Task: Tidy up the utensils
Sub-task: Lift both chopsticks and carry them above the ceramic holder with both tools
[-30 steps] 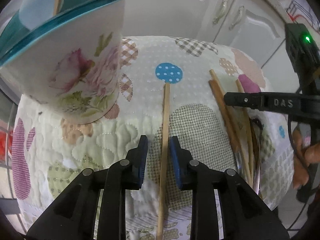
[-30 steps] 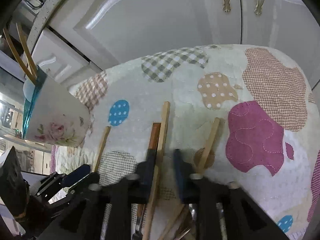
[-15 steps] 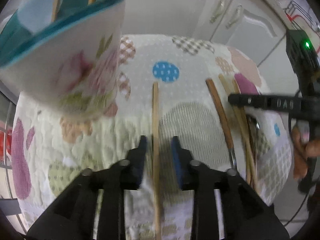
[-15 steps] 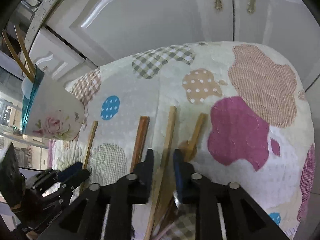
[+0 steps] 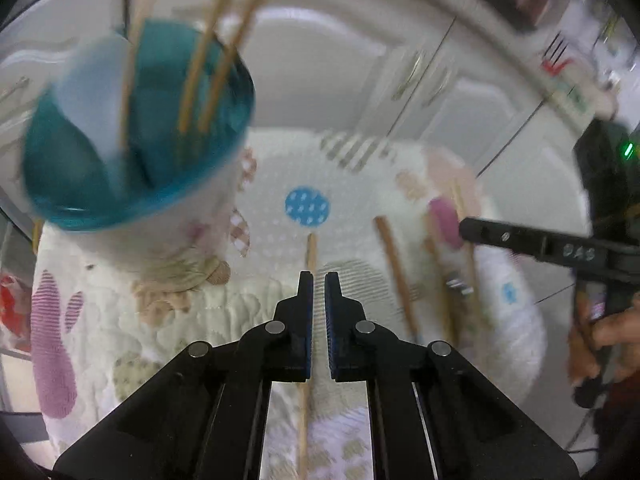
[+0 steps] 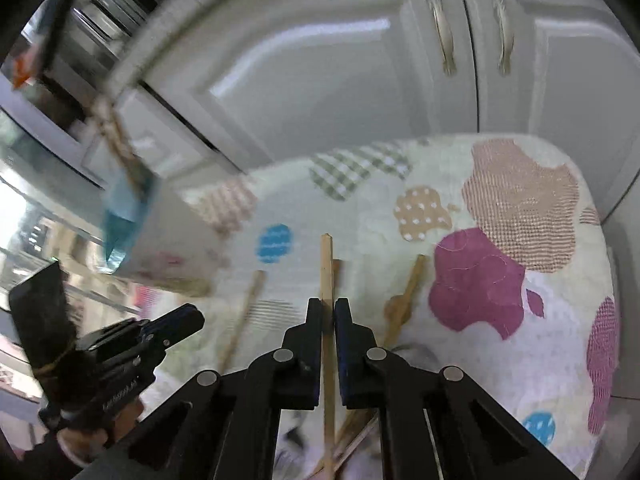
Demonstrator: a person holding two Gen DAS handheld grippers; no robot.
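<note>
My left gripper (image 5: 318, 280) is shut on a light wooden chopstick (image 5: 311, 248) that runs between its jaws, lifted over the patchwork cloth (image 5: 280, 160). The floral cup with a teal inside (image 5: 136, 132) stands at the upper left and holds several chopsticks. My right gripper (image 6: 328, 306) is shut on another light chopstick (image 6: 327, 268), held above the cloth (image 6: 500, 208). More utensils lie on the cloth: a brown chopstick (image 5: 394, 264) and a wooden spoon (image 6: 404, 300). The cup shows blurred at the left of the right wrist view (image 6: 160, 236).
White cabinet doors with metal handles (image 6: 444, 36) stand behind the table. The right gripper's body (image 5: 540, 240) reaches in from the right of the left wrist view. The left gripper (image 6: 136, 344) shows at the lower left of the right wrist view.
Both grippers have closed on a chopstick each and lifted. The views have risen and tilted up, so the cup's inside now shows to the left wrist camera.
</note>
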